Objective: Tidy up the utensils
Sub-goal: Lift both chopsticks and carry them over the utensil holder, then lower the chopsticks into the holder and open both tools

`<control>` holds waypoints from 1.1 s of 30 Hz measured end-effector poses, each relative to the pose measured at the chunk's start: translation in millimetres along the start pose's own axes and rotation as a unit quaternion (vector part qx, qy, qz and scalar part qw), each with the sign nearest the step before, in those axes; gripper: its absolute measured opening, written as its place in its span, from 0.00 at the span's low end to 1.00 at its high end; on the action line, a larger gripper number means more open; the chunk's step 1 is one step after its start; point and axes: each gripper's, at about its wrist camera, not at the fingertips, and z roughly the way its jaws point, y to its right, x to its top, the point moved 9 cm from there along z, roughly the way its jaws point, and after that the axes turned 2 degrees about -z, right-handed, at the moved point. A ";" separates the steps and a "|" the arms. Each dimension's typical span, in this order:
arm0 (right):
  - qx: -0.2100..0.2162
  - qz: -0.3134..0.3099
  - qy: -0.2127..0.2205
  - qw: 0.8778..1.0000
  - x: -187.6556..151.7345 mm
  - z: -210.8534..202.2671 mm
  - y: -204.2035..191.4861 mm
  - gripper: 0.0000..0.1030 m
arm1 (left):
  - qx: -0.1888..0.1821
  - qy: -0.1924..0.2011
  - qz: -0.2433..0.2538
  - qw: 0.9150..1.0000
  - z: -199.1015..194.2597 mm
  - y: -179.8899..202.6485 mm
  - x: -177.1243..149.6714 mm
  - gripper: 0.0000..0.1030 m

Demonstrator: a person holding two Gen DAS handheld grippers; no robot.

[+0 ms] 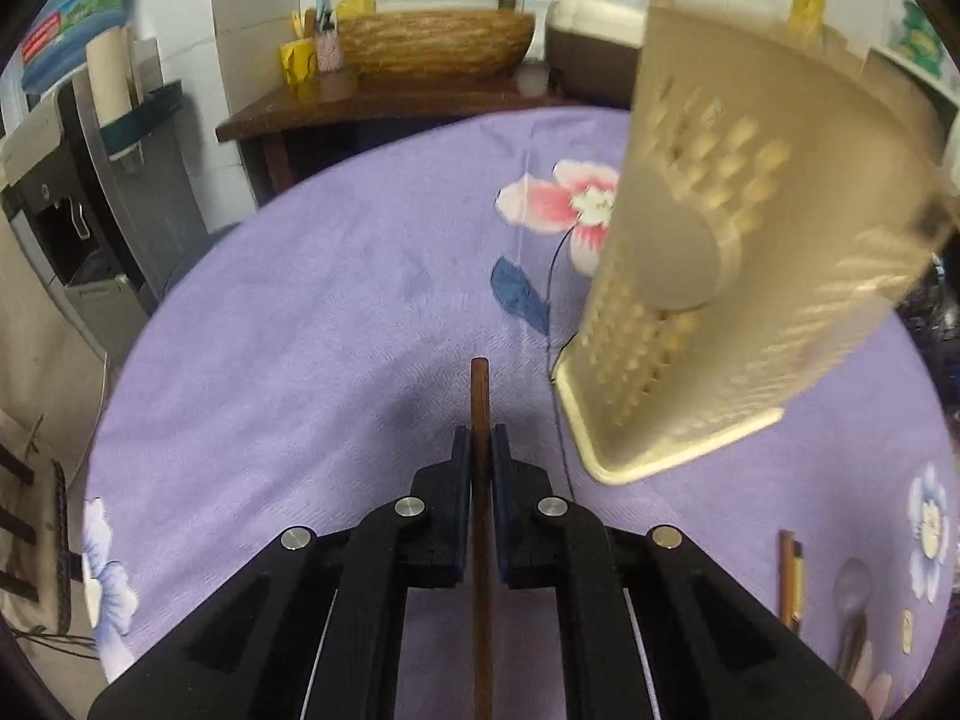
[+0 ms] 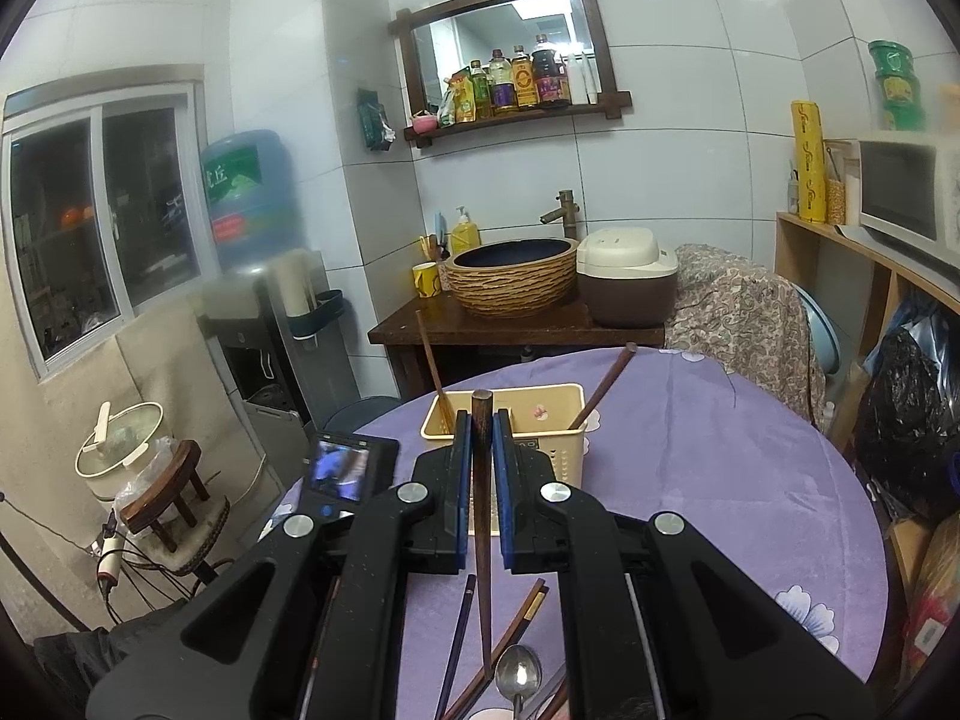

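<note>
In the left wrist view my left gripper (image 1: pixel 480 438) is shut on a brown wooden chopstick (image 1: pixel 480 387) that sticks out past the pads, low over the purple tablecloth (image 1: pixel 312 324). A cream perforated utensil basket (image 1: pixel 738 276) looms close on the right, blurred. In the right wrist view my right gripper (image 2: pixel 482 423) is shut on another dark wooden chopstick (image 2: pixel 483 576), held just in front of the basket (image 2: pixel 558 456). Two chopsticks (image 2: pixel 603 387) lean in the basket. Loose chopsticks (image 2: pixel 459 630) and a metal spoon (image 2: pixel 517 675) lie on the cloth below the right gripper.
A black device with a lit screen (image 2: pixel 336 471) sits left of the basket. More chopsticks (image 1: pixel 791 576) and a spoon (image 1: pixel 852 591) lie at the lower right of the left wrist view. Behind the round table stand a wooden counter (image 2: pixel 516 327), a basin and a rice cooker (image 2: pixel 627 276).
</note>
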 end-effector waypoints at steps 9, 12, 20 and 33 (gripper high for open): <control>0.019 0.014 0.003 1.000 15.9 -4.1 1.7 0.08 | -0.092 0.153 0.017 0.984 -170.6 7.1 37.9 0.07; 0.025 0.011 0.000 1.000 28.2 -1.4 -1.9 0.08 | -0.099 0.185 0.026 0.977 -205.3 12.9 55.2 0.07; 0.002 -0.004 0.026 1.000 103.6 11.4 0.4 0.08 | -0.107 0.239 0.016 0.965 -252.1 29.2 132.0 0.07; -0.071 0.014 0.077 0.994 175.2 94.9 25.0 0.08 | -0.086 0.332 -0.049 0.938 -232.0 53.2 220.3 0.07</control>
